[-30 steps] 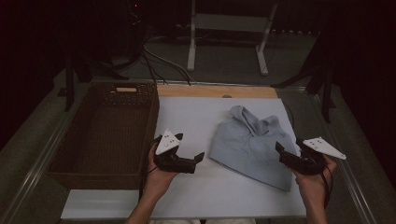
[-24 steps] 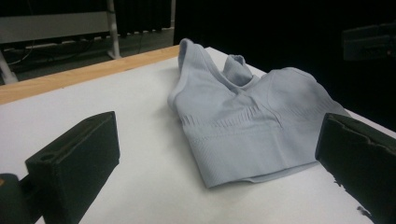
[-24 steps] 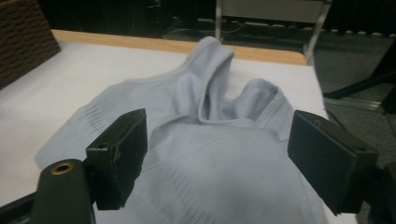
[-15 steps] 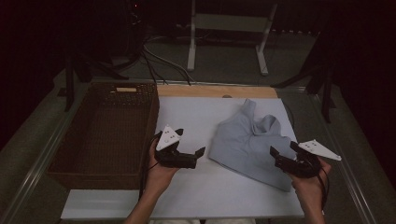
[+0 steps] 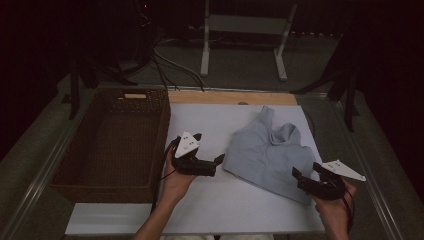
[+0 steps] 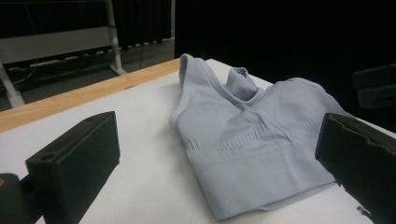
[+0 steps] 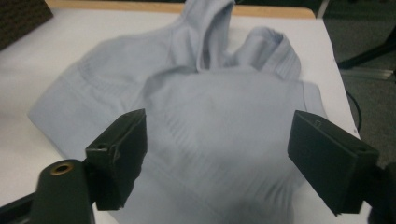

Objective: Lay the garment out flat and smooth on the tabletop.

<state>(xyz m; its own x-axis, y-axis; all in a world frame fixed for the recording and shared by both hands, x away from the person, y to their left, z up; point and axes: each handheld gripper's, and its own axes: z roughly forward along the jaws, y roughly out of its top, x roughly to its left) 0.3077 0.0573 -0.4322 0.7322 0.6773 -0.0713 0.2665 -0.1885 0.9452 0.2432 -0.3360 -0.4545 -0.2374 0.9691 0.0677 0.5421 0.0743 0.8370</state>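
Nearest the person, the right gripper (image 5: 306, 176) sits at the near right corner of the white worktop (image 5: 210, 210), its fingers (image 7: 119, 154) spread wide over the hem of the pale blue sports top (image 5: 270, 152) with nothing clamped between them; the right gripper view shows the fabric lying flat below the gap. Whether the finger tips touch the cloth I cannot tell. A little farther in, the left gripper (image 5: 215, 162) is held just beside the top's left edge, pointing towards it, its fingers (image 6: 74, 163) likewise wide apart and empty. The top lies spread on the right half of the worktop, hem towards the person, straps towards the far wooden edge (image 5: 230, 97). At the left, touching the worktop's side, stands a dark wicker basket (image 5: 70, 180).
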